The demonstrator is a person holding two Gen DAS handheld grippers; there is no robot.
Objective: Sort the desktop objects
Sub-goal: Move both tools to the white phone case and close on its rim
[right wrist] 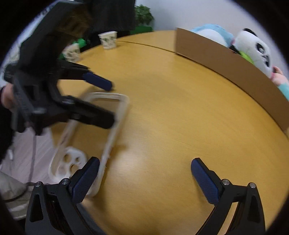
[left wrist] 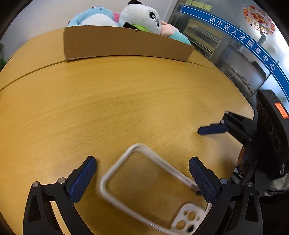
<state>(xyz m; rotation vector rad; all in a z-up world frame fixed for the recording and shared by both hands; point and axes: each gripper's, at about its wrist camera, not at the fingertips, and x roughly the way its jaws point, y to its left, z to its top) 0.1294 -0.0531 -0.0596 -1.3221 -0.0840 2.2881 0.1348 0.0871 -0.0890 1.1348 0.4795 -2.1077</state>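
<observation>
Left tongs (left wrist: 142,173) spread wide around clear phone case (left wrist: 144,188) at frame bottom, not gripping; right tongs (right wrist: 145,179) also released. Likely case-handling step; stage unclear.

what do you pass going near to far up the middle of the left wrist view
phone case → bare stretch of wooden table → cardboard box → plush toys, including a panda

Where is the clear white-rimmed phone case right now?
The clear white-rimmed phone case lies between the open left gripper's fingers on the wooden table, near its front edge.
</observation>
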